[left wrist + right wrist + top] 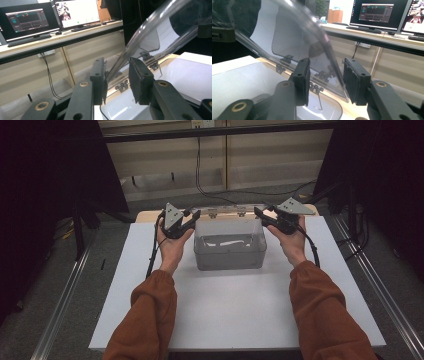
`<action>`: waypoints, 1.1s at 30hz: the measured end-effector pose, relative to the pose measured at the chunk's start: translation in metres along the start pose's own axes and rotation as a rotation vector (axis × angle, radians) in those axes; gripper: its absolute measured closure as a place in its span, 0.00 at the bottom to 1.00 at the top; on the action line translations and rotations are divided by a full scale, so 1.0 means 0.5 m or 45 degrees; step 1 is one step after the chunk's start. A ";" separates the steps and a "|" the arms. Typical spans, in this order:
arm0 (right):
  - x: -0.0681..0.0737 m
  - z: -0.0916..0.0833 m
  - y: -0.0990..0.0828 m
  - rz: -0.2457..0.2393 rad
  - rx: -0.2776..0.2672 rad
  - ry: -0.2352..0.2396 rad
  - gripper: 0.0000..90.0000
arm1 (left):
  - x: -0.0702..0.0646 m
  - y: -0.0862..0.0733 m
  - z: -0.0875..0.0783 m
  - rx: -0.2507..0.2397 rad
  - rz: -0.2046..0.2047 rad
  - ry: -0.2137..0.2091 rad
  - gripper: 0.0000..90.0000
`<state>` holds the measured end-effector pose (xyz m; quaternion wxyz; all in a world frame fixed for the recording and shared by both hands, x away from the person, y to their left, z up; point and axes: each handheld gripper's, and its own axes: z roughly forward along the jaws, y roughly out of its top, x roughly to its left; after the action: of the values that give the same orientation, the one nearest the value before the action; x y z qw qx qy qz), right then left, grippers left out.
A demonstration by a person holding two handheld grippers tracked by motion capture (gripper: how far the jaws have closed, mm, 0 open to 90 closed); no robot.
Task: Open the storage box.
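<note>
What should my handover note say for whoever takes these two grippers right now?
Left gripper: jaws open, straddling the left side edge of the clear hinged lid, not clamped.
Right gripper: jaws open, straddling the lid's right side edge.
Things: clear plastic box stands at the far middle of the white table; its lid is raised and tilted back on the hinges along the far rim.
Done: lid is up, box open.
Left: whether the lid goes further back or comes down cannot be told; either way, probably close both jaws on the edges before moving it.
</note>
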<state>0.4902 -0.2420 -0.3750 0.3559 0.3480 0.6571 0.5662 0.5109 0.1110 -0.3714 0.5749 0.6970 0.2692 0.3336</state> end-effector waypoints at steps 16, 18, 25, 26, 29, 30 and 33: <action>-0.007 0.028 0.011 -0.022 0.001 -0.017 0.61 | 0.016 -0.001 0.031 0.019 0.006 0.015 0.75; -0.008 0.032 0.011 -0.005 0.001 -0.027 0.60 | 0.018 -0.001 0.036 0.024 0.008 0.018 0.75; -0.015 0.044 0.008 -0.009 0.023 -0.025 0.61 | 0.024 -0.001 0.045 0.039 0.023 0.016 0.75; -0.016 0.046 0.007 -0.006 0.026 -0.025 0.61 | 0.025 -0.001 0.046 0.044 0.025 0.017 0.76; -0.021 0.052 0.005 0.011 0.026 -0.021 0.61 | 0.030 -0.005 0.051 0.057 0.023 0.027 0.76; -0.022 0.053 0.004 0.021 0.029 -0.021 0.61 | 0.032 -0.007 0.053 0.062 0.014 0.028 0.76; -0.025 0.061 0.000 0.029 0.024 -0.014 0.61 | 0.034 -0.010 0.059 0.072 0.002 0.035 0.76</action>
<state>0.5228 -0.2375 -0.3775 0.3496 0.3619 0.6563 0.5622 0.5445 0.1066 -0.3768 0.5509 0.7085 0.2859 0.3357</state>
